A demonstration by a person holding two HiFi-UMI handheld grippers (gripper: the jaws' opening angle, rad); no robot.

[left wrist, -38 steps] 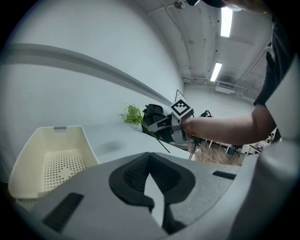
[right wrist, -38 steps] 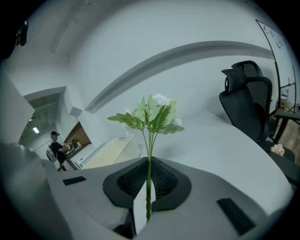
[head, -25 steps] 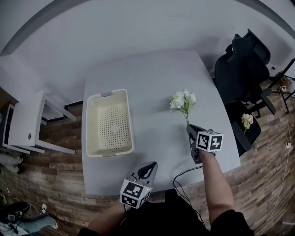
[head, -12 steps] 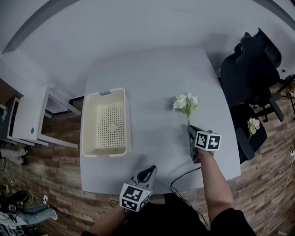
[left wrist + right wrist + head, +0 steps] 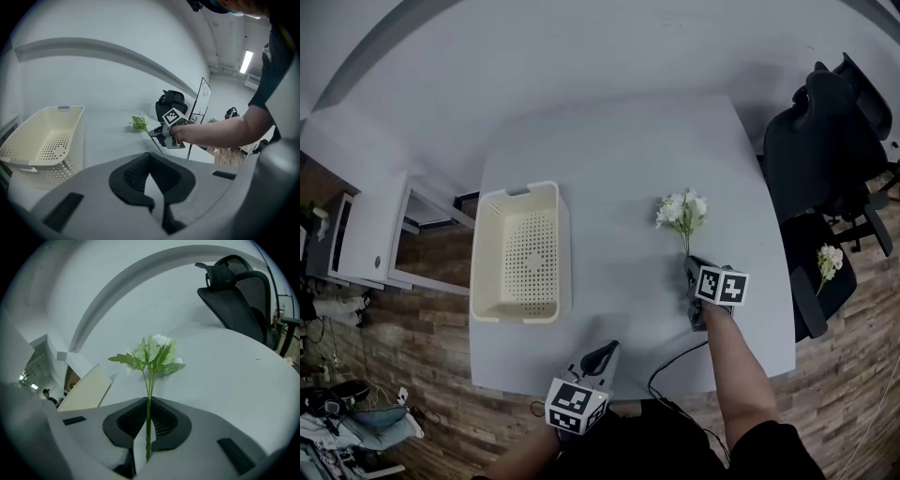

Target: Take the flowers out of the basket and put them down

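Right gripper (image 5: 689, 265) clamps 1 flower sprig (image 5: 682, 210) by its stem, blooms pointing forward over the table (image 5: 609, 159); basket (image 5: 563, 253) well left; left gripper (image 5: 602, 351) closed, empty.

Basket (image 5: 566, 246) is looking like cream plastic, perforated all over, slightly satiny. The surface (image 5: 609, 159) under it is reading as smooth, matt pale grey. Right claw (image 5: 148, 432) and left claw (image 5: 151, 190) are both showing matt grey plastic shells with black ribbed pads (image 5: 164, 420). Flowers (image 5: 152, 352) are looking matt too, white petals and soft green leaves. Floor (image 5: 403, 337) is showing wood planks, and the chair (image 5: 825, 141) is looking matt black.
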